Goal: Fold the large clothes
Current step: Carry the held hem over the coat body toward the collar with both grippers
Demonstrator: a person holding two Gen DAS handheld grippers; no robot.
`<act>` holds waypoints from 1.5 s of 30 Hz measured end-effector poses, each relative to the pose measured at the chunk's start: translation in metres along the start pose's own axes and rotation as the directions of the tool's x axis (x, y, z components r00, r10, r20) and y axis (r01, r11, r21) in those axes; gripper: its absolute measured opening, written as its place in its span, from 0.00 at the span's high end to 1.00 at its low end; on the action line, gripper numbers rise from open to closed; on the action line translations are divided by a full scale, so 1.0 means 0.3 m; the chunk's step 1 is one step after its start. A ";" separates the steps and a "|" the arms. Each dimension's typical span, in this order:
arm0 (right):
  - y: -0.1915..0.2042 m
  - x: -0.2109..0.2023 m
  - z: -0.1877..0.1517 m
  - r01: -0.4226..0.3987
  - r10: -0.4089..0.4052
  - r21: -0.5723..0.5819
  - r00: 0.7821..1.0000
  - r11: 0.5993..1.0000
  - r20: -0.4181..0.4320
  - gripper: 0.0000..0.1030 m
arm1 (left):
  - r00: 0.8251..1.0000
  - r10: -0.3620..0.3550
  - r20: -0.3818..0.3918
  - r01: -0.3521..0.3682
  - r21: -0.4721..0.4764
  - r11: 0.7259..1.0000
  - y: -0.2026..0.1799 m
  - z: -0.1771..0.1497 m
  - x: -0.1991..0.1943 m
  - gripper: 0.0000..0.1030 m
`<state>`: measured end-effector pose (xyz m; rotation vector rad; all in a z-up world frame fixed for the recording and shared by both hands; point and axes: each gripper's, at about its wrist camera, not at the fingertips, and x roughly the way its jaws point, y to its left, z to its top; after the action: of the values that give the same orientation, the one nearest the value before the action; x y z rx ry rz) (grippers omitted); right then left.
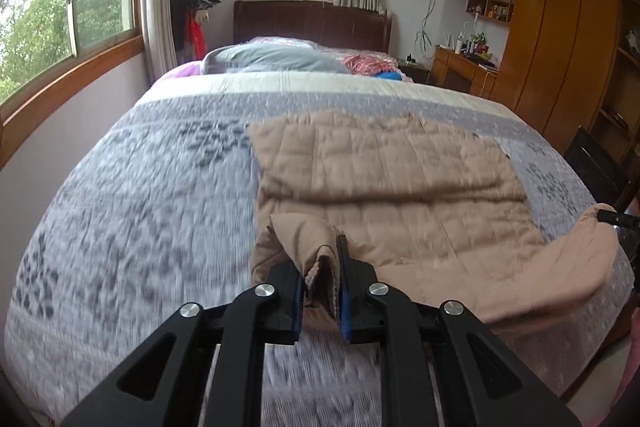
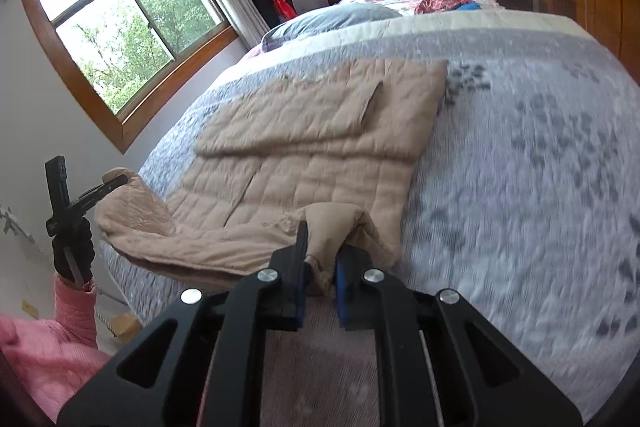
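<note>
Clamping a bunched fold of the tan quilted coat (image 1: 384, 187), the left gripper (image 1: 322, 287) is holding its blue pads (image 1: 345, 311) pressed on the fabric at the coat's near edge. The right gripper (image 2: 320, 283) is likewise closed on a pinched corner of the same coat (image 2: 312, 155), its pads squeezing the cloth between them. In the left wrist view, the tip of the right gripper (image 1: 614, 217) is showing at the far right edge with tan fabric draped from it; in the right wrist view, the left gripper (image 2: 86, 201) is appearing at the left edge, carried by a black-gloved hand (image 2: 74, 251) above a pink sleeve (image 2: 76, 311).

Between the two grips, the coat's near edge is hanging raised off the bed (image 1: 140, 187), while the rest of the coat is lying flat on the grey patterned bedspread (image 2: 540, 167), with one panel already folded over across its far part. Beyond the coat, a grey pillow (image 1: 276, 59) is resting near the dark wooden headboard (image 1: 312, 23). Both views are showing motion blur across the bedspread.
</note>
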<state>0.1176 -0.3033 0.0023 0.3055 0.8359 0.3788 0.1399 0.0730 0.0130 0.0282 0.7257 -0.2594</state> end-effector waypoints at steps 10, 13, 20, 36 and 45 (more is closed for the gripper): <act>-0.085 0.179 0.334 0.037 -0.036 0.038 0.999 0.999 -0.037 0.91 | 1.000 -0.008 -0.002 0.008 0.002 1.000 0.039 0.328 0.289 0.86; -0.132 0.260 0.441 0.062 -0.058 0.065 0.997 0.996 -0.058 0.91 | 1.000 -0.002 -0.026 0.002 -0.018 1.000 0.059 0.404 0.402 0.86; -0.258 0.474 0.590 0.123 -0.106 0.131 0.985 0.984 -0.136 0.91 | 0.989 0.035 -0.142 -0.045 -0.071 0.996 0.125 0.476 0.710 0.86; -0.438 0.668 0.612 0.078 -0.013 0.318 0.979 0.945 -0.202 0.69 | 0.958 -0.117 -0.261 0.046 -0.262 0.964 0.253 0.476 0.920 0.69; -0.405 0.509 0.549 0.085 -0.052 0.277 0.991 0.957 -0.125 0.31 | 0.974 -0.154 -0.165 0.078 -0.395 0.915 0.393 0.442 0.724 0.47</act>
<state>0.3616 -0.3629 -0.0432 0.5220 1.0151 0.2123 0.4109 0.1229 -0.0383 -0.3734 0.9643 -0.2253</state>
